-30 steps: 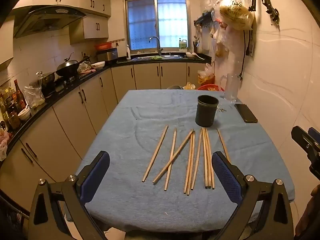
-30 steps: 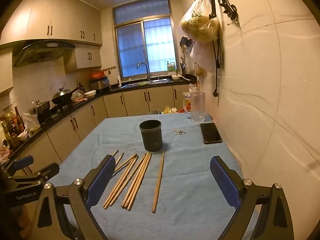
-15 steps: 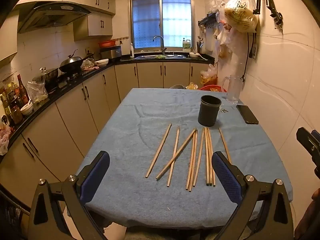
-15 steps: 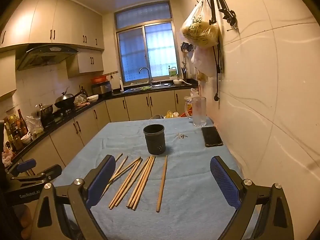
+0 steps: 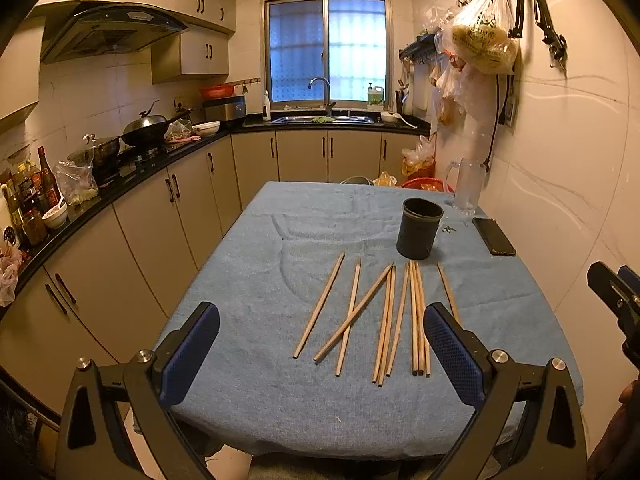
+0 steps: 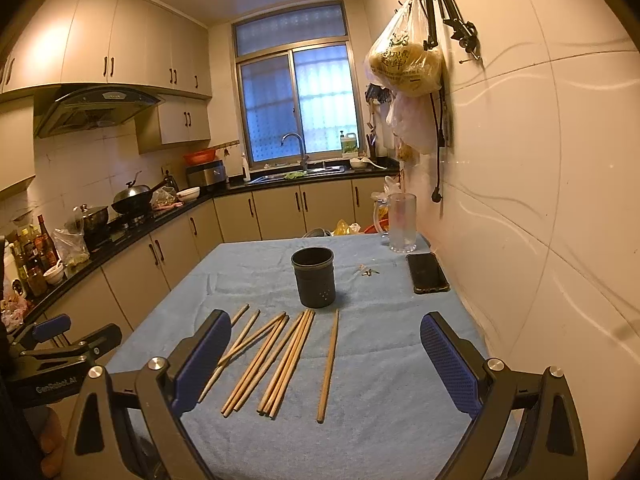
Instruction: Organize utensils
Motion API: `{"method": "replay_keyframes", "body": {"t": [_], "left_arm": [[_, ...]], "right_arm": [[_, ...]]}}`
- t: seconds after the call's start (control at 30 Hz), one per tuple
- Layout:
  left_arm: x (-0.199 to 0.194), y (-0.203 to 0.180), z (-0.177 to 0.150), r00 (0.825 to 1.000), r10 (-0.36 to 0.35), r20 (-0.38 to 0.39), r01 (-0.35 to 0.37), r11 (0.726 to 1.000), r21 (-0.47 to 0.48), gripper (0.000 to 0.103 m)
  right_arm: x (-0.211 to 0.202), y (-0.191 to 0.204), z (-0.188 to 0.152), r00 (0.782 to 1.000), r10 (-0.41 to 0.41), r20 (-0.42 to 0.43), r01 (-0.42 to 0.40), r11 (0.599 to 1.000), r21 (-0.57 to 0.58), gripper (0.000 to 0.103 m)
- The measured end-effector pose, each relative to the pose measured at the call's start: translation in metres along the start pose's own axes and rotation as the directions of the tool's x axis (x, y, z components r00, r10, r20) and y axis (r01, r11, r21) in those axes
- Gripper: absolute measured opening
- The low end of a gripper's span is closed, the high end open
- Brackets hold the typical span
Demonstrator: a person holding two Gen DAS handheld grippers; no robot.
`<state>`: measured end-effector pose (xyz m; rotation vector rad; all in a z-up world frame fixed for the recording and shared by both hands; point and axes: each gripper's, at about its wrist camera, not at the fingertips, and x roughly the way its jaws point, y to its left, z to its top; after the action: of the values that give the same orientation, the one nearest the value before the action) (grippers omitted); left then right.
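Nothing sorted yet — every chopstick [image 5: 416, 316] lies on the bench [image 5: 256, 280]; the dark cup [image 6: 313, 277] looks empty, probably; the left hand-held gripper [image 5: 320, 356] and the right hand-held gripper [image 6: 325, 360] both gape, holding nothing.

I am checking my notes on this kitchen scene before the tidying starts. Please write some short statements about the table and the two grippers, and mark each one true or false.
1. The chopsticks lie flat on the blue cloth. True.
2. Some chopsticks already stand in the black cup. False: the cup shows no chopsticks inside; all lie in front of it.
3. The left gripper is open and holds nothing. True.
4. The right gripper is closed on one chopstick. False: its jaws are wide apart and hold nothing.
5. A dark phone lies on the cloth near the wall. True.
6. The glass mug lies on its side. False: it stands upright.
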<state>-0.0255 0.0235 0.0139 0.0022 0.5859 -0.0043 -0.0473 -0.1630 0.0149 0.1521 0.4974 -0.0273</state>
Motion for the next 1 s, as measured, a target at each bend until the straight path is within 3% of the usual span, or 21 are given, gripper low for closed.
{"method": "replay_keyframes", "body": {"t": [1.0], "left_arm": [[-0.0086,0.0006,0.0058,1.000,-0.009,0.028,0.009,1.000,-0.005,0.101]], "right_arm": [[-0.0103,0.0020,-0.0007,0.999,0.008,0.042,-0.008,1.000,0.002,0.097]]}}
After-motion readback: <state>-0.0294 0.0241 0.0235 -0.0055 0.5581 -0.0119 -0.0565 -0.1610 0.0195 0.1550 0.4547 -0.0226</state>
